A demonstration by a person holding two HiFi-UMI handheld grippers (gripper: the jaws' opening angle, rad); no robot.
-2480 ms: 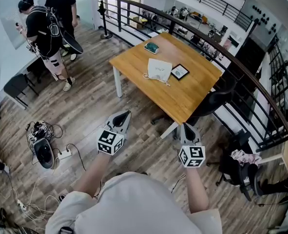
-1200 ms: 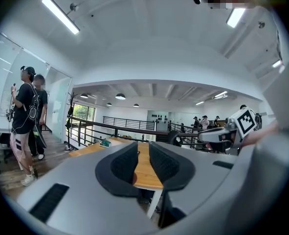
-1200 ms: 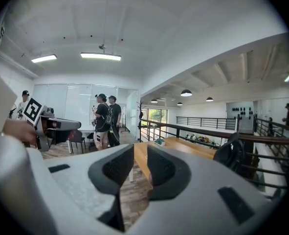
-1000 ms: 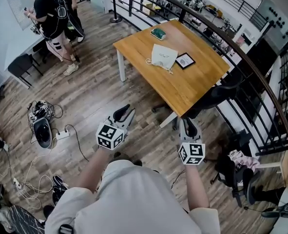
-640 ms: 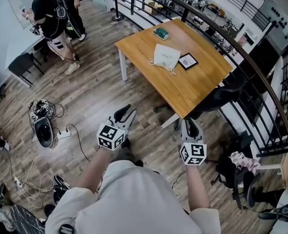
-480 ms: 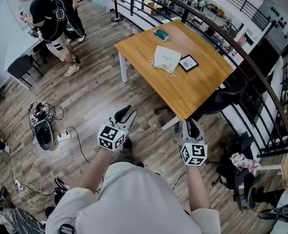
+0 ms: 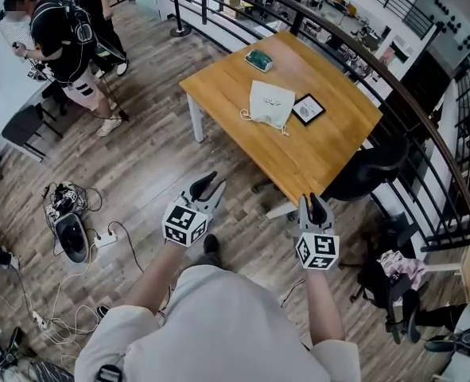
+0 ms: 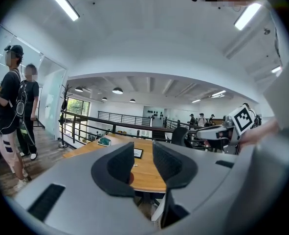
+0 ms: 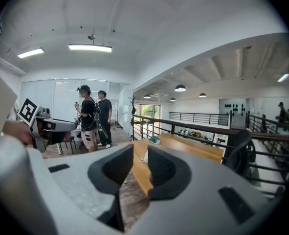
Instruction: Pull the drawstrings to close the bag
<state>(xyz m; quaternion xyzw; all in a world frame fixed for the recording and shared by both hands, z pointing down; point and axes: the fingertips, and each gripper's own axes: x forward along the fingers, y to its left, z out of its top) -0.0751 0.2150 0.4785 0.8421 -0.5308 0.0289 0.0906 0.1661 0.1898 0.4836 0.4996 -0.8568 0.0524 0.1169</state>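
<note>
While bag (image 7: 271,102) lies flat on smooth wooden table (image 7: 330,146), well apart from both grippers: white cloth, soft rectangle, long axis far-to-near, corded mouth end toward near table edge. Left gripper (image 7: 211,183): jaws just been opening, apart, empty. Right gripper (image 7: 313,202): jaws apart, empty.

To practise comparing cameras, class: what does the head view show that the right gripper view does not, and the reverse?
Only the head view: the black frame on the wooden table and the cables on the floor. Only the right gripper view: the ceiling lights. Both: that table, the white bag lying on it, and two people standing.
</note>
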